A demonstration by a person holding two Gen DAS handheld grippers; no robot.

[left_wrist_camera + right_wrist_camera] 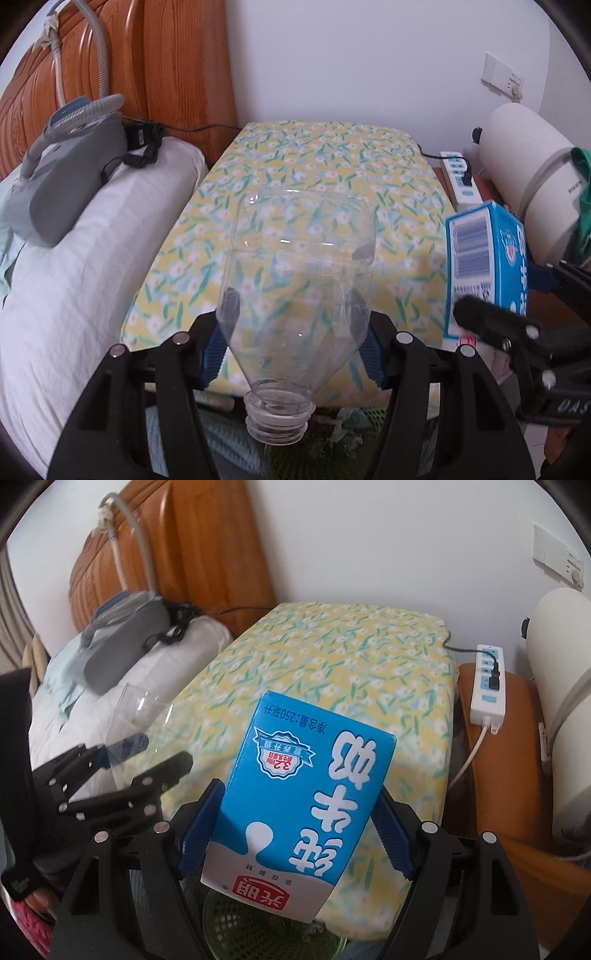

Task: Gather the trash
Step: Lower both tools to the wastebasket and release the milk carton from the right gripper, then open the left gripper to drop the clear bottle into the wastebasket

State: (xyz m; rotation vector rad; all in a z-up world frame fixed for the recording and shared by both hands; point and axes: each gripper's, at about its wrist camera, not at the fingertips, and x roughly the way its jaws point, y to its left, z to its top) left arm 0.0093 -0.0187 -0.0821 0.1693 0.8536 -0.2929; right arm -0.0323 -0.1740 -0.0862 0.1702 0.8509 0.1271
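Gripping a clear plastic bottle point(295, 295) neck-down, the left tool point(293, 332) was clamped on the bottle's shoulders with its blue pads point(212, 356) pressed to both sides. At 3 o'clock in the left wrist view, the right tool point(295, 823) held a blue milk carton point(299, 805) upside down, its pads shut against the carton's two sides. Both items hung above a green mesh basket point(236, 926), seen at 6 o'clock under each tool. Beyond them lay a cushion point(314, 166) in a yellow floral cover. A white pillow point(92, 258) sat at 9 o'clock, carrying a grey device point(70, 166) with a ribbed hose point(99, 48) running up the wooden headboard point(166, 66). A white power strip point(487, 679) lay at 3 o'clock, just beside the cushion.
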